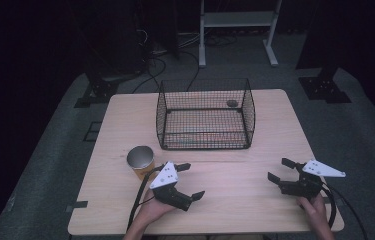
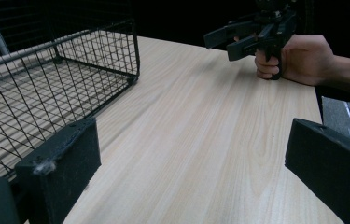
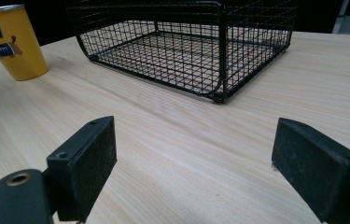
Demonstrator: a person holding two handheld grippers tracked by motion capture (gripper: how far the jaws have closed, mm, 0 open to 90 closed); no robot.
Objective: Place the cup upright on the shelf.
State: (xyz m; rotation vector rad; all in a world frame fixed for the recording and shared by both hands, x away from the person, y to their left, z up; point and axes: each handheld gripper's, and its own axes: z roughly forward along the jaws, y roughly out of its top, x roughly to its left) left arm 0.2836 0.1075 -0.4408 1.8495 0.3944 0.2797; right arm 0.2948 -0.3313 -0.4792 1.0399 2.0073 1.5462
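Resting near the front edge of the wooden surface (image 1: 225, 175), left gripper (image 1: 190, 181) and right gripper (image 1: 281, 170) both have jaws spread wide, holding nothing. Wire basket (image 1: 205, 116) sits toward the far edge, centred, a small dark item on its floor at the back right. Yellow cup (image 1: 141, 161) stands upright just beside the left gripper, front-left of the basket. Bare wood lies between the grippers and before the basket.

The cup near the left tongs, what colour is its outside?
Yellow, with a small printed label. The cup shows this best in the right gripper view.
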